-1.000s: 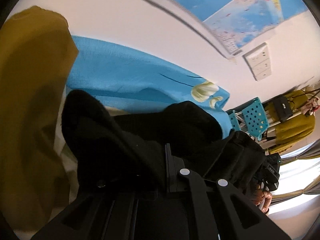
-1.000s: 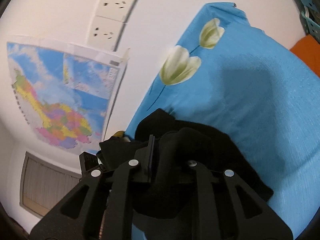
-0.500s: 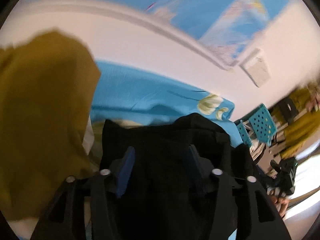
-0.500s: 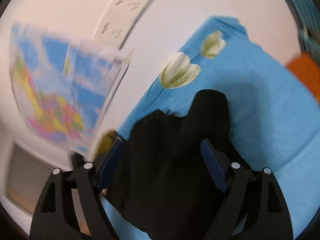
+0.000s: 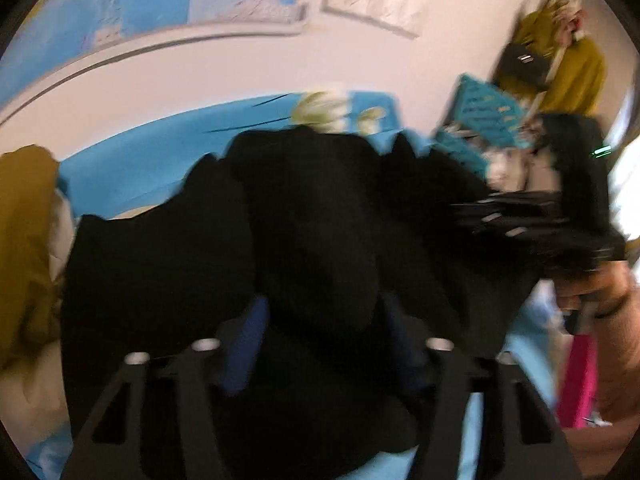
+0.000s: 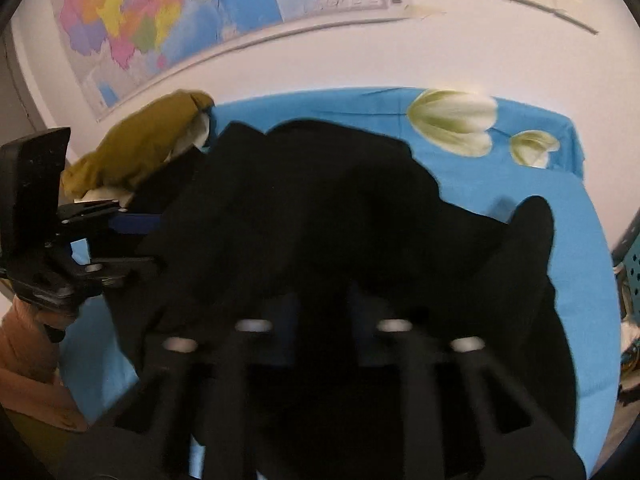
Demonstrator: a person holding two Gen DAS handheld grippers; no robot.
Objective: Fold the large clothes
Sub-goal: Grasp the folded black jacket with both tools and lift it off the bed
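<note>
Item: black garment [image 6: 320,208], bunched in a heap on my blue tulip-print sheet [image 6: 568,216], near its middle.

Right gripper [image 6: 320,300]: jaws drawn almost together, pinching a fold of the black cloth.

Left gripper [image 5: 320,320]: jaws half apart and closing, cloth bulging between the blue pads [image 5: 246,344]; I cannot tell whether they press on it.

Surroundings: mustard-yellow garment [image 6: 136,148] heaped at the sheet's far-left edge; wall map [image 6: 168,12] behind.

Handling note: I judge I am regripping to spread it. I should take single edges, not bunches, and pull both hands apart evenly.
</note>
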